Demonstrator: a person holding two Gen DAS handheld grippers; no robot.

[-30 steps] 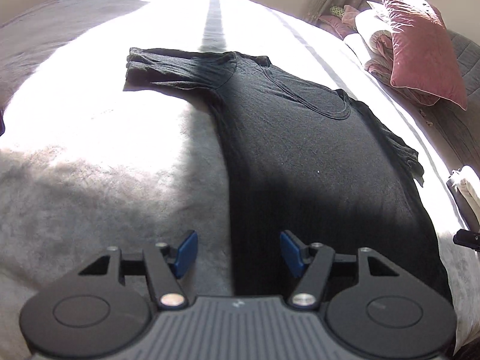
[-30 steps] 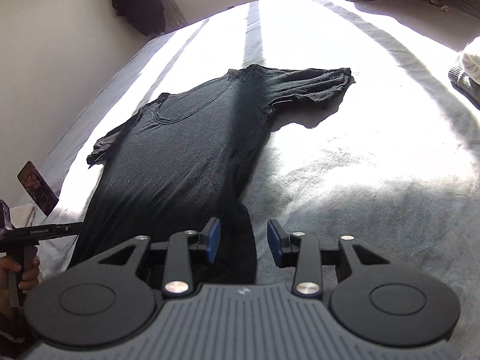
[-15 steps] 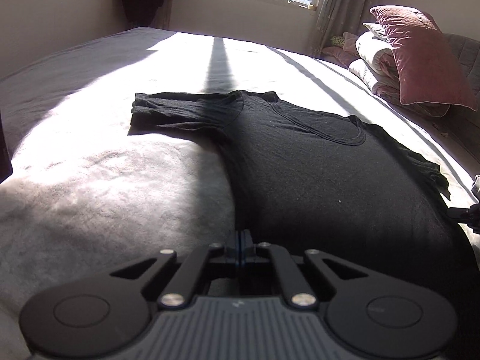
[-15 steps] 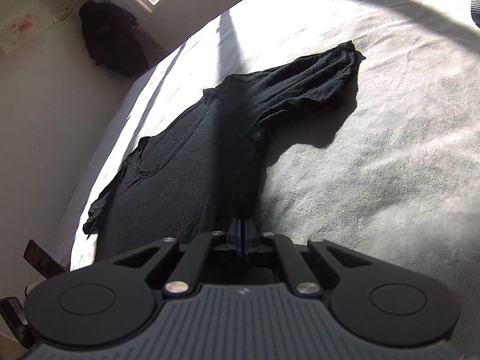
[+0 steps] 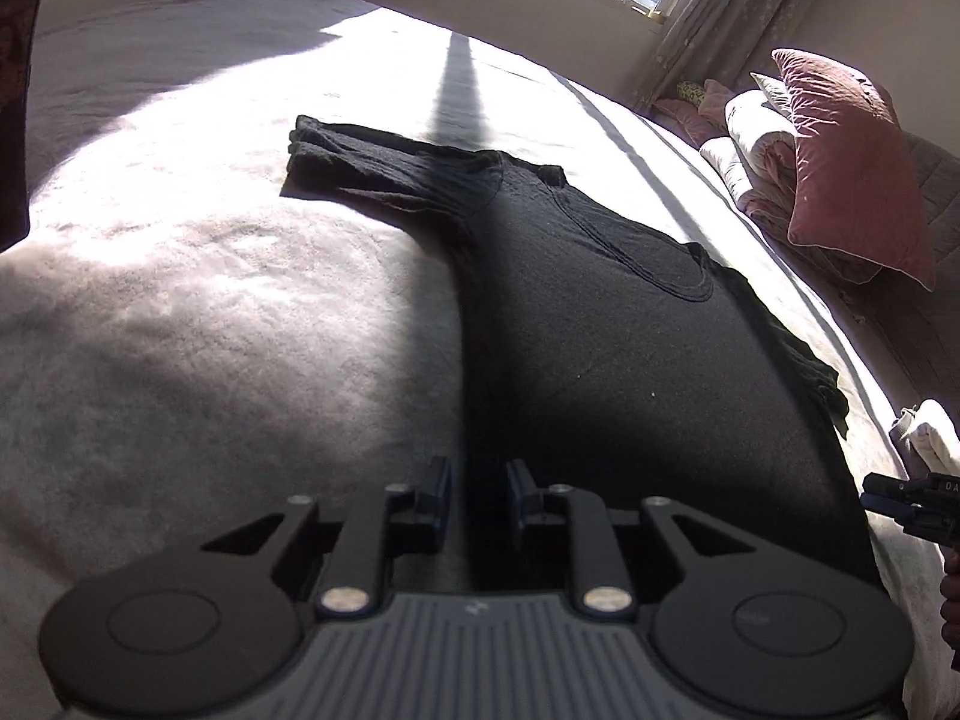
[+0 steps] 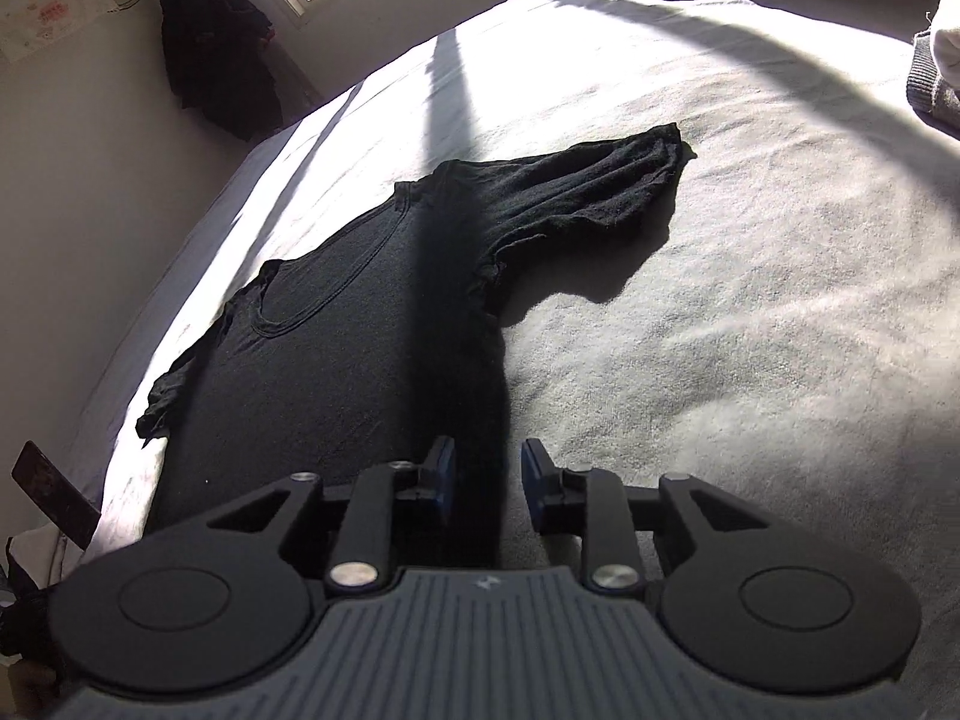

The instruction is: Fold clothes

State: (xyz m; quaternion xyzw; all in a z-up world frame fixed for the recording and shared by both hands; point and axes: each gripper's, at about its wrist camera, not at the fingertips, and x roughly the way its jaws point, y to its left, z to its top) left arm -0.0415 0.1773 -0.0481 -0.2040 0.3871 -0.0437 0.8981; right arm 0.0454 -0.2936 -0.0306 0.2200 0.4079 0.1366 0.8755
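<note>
Item: black T-shirt (image 5: 630, 360), one. Lies flat and face up on the bed (image 5: 210, 330), collar toward the window end, hem toward the viewer. Both short sleeves are spread outward, one lying in full sun, the other near the bed's edge. No fold is made yet.

Left gripper (image 5: 477, 495): sits low at the shirt's near left hem corner. Its fingers have just been opening and stand parted by a narrow gap; the shirt's side edge runs between them, but the pads do not appear to press on it. Released.

Right gripper (image 6: 483, 477): placed likewise at the near right hem corner. Its fingers have just been opening and are parted, the shirt's side edge running between them, nothing pinched. Released.

Step in hand, by judgement: setting both grippers on the hem corners ahead of the first fold. The next move calls for each pair of fingers to close on both fabric layers at its corner, then lift and carry the hem evenly toward the collar, keeping the two sides level so the cloth does not skew.

Surroundings: pale blanket on the bed, strongly sunlit with a window-bar shadow; pink pillow (image 5: 852, 162) and rolled bedding at the right side; dark garment (image 6: 219, 54) hanging by the wall.
</note>
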